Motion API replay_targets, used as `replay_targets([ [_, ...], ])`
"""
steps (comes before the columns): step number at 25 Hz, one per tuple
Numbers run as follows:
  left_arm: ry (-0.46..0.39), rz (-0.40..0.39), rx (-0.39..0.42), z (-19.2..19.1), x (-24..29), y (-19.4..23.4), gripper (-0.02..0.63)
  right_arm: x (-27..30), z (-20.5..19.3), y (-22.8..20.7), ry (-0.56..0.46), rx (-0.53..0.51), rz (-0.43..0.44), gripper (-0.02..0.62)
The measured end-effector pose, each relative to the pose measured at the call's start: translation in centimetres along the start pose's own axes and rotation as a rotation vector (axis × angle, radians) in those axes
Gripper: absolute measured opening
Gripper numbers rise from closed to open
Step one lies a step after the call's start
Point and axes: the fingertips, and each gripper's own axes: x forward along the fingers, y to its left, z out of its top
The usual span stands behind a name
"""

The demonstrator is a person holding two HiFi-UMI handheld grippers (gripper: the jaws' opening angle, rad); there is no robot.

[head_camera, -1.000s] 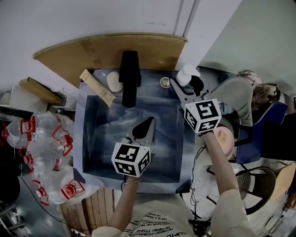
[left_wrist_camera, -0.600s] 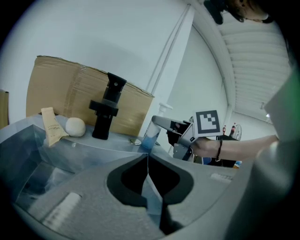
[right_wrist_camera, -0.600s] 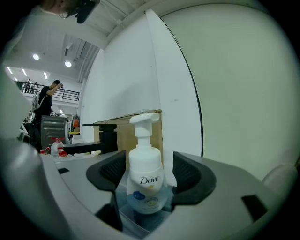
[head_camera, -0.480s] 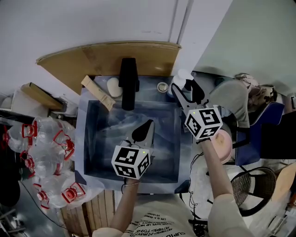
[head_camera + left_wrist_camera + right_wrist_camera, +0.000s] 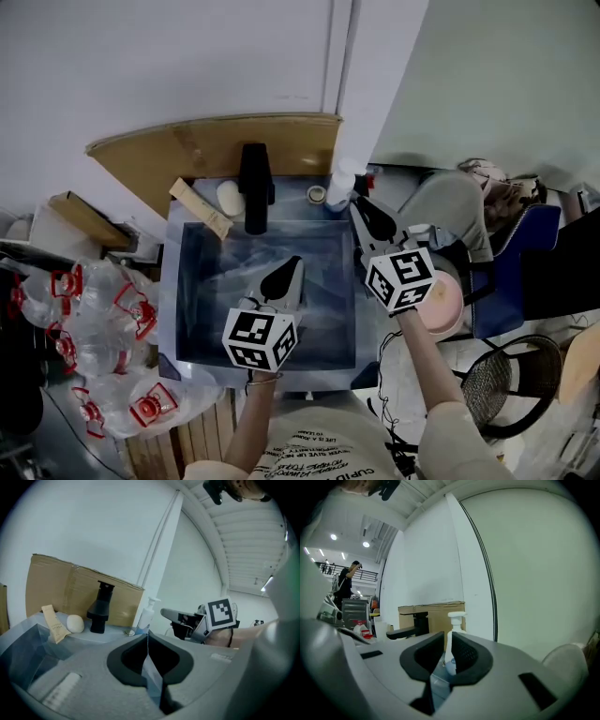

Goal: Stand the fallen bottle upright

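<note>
My right gripper is closing empty, left gripper shut empty; the upright bottle looks light and tippy, best gripped mid-body.

Each hand carries a grey-bodied tool, the left gripper and the right gripper, each with tapered black jaws and, at the rear, a white cube printed with black square markers (the right gripper's jaws are closing, with nothing between them). The black jaw linings are matt, textured on the inner face, and seated in smooth light-grey shells. The person wears a cream T-shirt with dark lettering across the chest.
</note>
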Motion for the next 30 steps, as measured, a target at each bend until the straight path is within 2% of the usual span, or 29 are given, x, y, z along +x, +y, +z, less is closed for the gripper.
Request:
replay_targets([
  [2,-0.013,-0.010,0.023,0.7,-0.6,-0.4,0.026,-1.0,0.1,0.5,0.006,-0.004,0.005,0.027],
  [6,-0.048,-0.020,0.064,2.3,-1.8,-1.1,0.026,-2.9,0.4,1.6,0.022,-0.015,0.021,0.006],
  [11,-0.086,-0.035,0.123,4.0,-3.5,-2.2,0.026,-5.2,0.5,3.2,0.043,-0.021,0.050,0.005],
  [22,-0.134,-0.056,0.177,5.4,-6.5,-4.1,0.026,-10.8,1.8,5.0,0.006,0.053,0.068,0.005],
  [30,-0.172,0.003,0.205,5.8,-10.1,-2.8,0.026,-13.6,3.0,5.4,-0.047,0.097,0.054,0.005],
])
